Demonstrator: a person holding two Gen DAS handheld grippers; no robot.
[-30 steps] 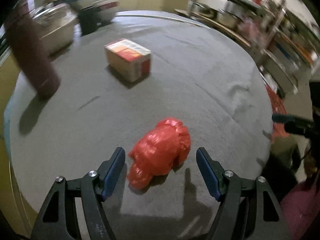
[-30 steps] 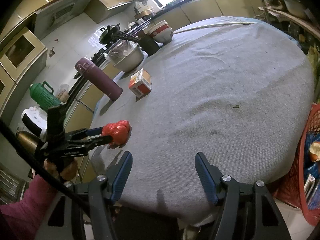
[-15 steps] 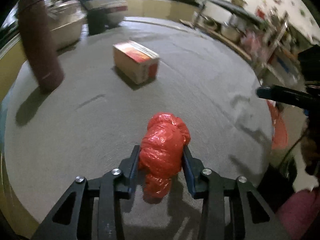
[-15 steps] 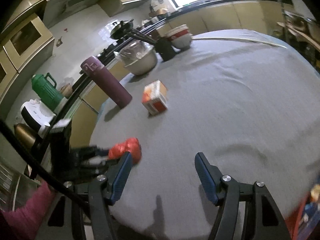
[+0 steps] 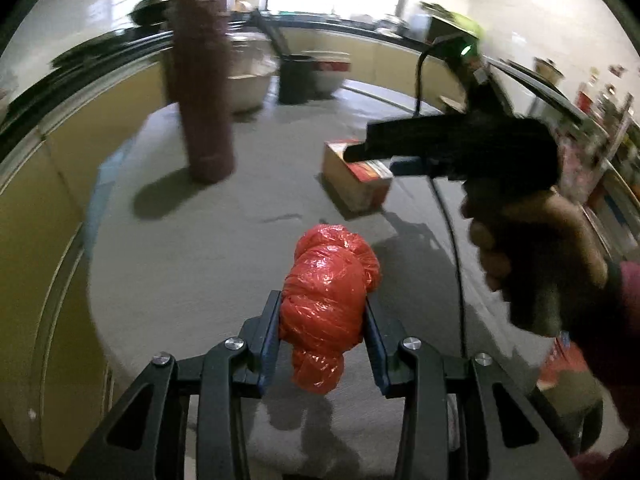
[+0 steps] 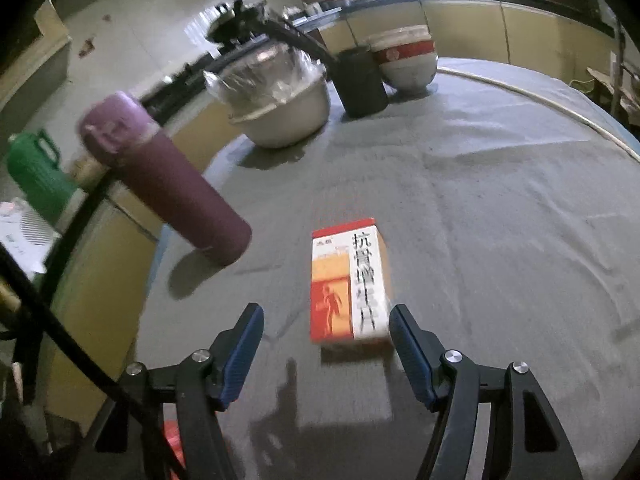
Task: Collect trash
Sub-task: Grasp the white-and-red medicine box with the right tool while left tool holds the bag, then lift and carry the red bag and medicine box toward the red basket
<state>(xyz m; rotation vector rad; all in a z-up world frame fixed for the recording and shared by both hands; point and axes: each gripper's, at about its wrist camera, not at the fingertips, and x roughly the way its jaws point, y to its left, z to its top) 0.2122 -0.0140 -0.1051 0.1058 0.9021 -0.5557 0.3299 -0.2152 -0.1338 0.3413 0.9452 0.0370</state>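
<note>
My left gripper [image 5: 322, 312] is shut on a crumpled red plastic bag [image 5: 326, 296] and holds it above the grey tablecloth [image 5: 192, 256]. A red, orange and white medicine box [image 6: 348, 284] lies flat on the cloth. My right gripper [image 6: 326, 332] is open, its blue pads [image 6: 412, 354] level with the box's near end, one on each side, apart from it. In the left wrist view the right gripper's body [image 5: 460, 146] and the hand holding it hover over the box [image 5: 358, 178].
A purple thermos [image 6: 168, 180] stands left of the box. A film-covered metal bowl [image 6: 276, 96], a black cup [image 6: 362, 82] and a white and red bowl [image 6: 406, 58] stand at the table's far edge. A green jug [image 6: 32, 172] is off the table.
My left gripper closed on the red bag and lifted it off the cloth. My right gripper moved forward across the table to the medicine box, still open.
</note>
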